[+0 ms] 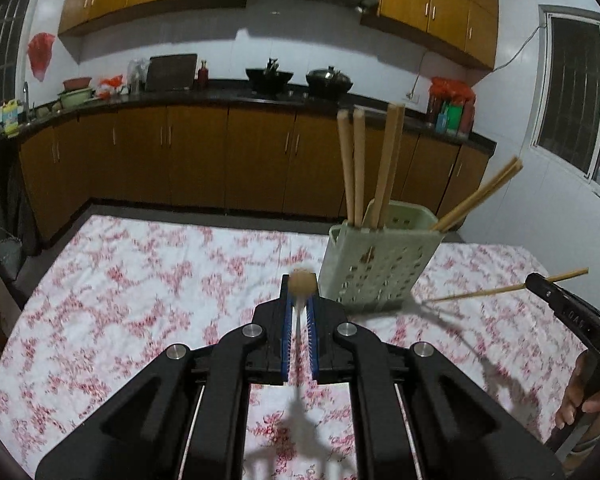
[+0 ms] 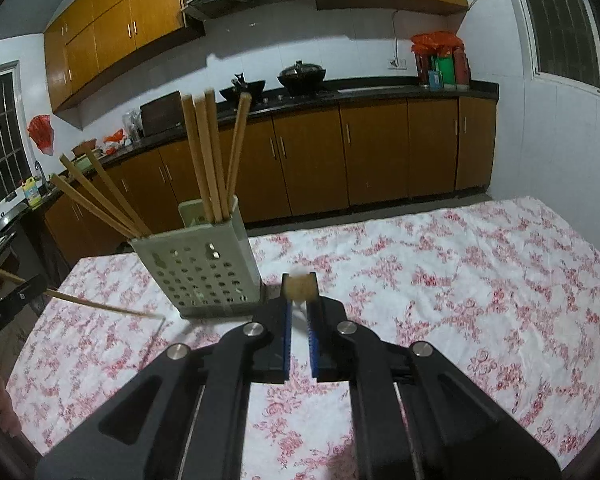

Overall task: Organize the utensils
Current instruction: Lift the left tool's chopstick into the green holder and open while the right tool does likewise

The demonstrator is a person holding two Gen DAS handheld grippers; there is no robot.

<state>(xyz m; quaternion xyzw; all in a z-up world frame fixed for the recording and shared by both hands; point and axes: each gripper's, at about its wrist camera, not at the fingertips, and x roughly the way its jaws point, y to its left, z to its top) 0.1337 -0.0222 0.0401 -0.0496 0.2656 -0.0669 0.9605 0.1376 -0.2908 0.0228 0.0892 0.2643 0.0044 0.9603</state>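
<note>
A pale green perforated utensil holder (image 1: pixel 374 262) (image 2: pixel 204 272) stands on the floral tablecloth and holds several wooden chopsticks (image 1: pixel 356 164) (image 2: pixel 208 156). My left gripper (image 1: pixel 300 300) is shut on a wooden chopstick seen end-on (image 1: pixel 302 283), just left of the holder. My right gripper (image 2: pixel 299 300) is shut on another chopstick seen end-on (image 2: pixel 300 286), just right of the holder. In the left wrist view the right gripper (image 1: pixel 540 282) shows with its chopstick (image 1: pixel 496 290) pointing at the holder's base. In the right wrist view the left gripper (image 2: pixel 28 286) shows likewise with its chopstick (image 2: pixel 100 306).
The table (image 1: pixel 140 280) (image 2: pixel 480 280) has a white cloth with red flowers. Behind it run brown kitchen cabinets (image 1: pixel 196 156), a dark counter with woks (image 1: pixel 328 78) and a window (image 1: pixel 576 92). A hand (image 1: pixel 580 396) holds the right gripper.
</note>
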